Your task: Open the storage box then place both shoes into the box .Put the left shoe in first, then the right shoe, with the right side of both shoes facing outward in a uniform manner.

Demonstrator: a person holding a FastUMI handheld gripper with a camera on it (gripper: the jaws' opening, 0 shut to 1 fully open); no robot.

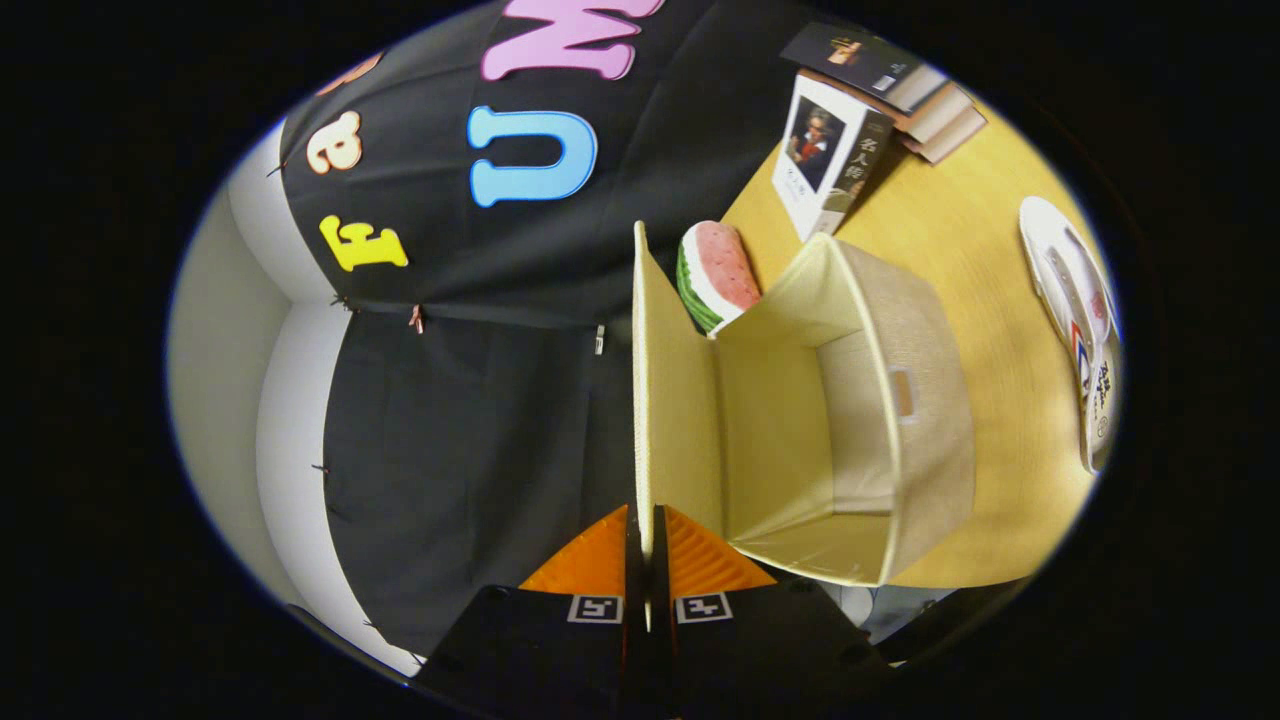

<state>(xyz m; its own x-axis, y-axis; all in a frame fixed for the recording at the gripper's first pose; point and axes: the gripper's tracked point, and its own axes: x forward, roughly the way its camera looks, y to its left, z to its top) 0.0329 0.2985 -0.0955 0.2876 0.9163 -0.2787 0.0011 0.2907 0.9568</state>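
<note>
**Claw pinching the box lid**

Claw (pixel 646 545) closed on the lid (pixel 665 400) of the storage box (pixel 900 400): its two orange ribbed fingers (pixel 700 565) press the thin cream flap from either side, edge-on between them, and the flap stands swung away from the box's mouth. Black cloth wall hangs to the left of the fingers.

Rightward, the box is a soft, woven-looking fabric cube in pale beige, its smooth inside bare, with a small tab on one outer wall. It sits on a yellow wood-grain desk (pixel 980 240), near the desk's edge closest to the claw.

Beyond the lid, a watermelon-slice toy (pixel 720 272) with red flesh and a green striped rind leans behind the box. Further on, an upright book (pixel 825 160) stands beside a flat stack of books (pixel 900 90) toward the far corner.

Well right of the box lies a white shoe (pixel 1080 320), long and slim, near the desk's edge.
</note>
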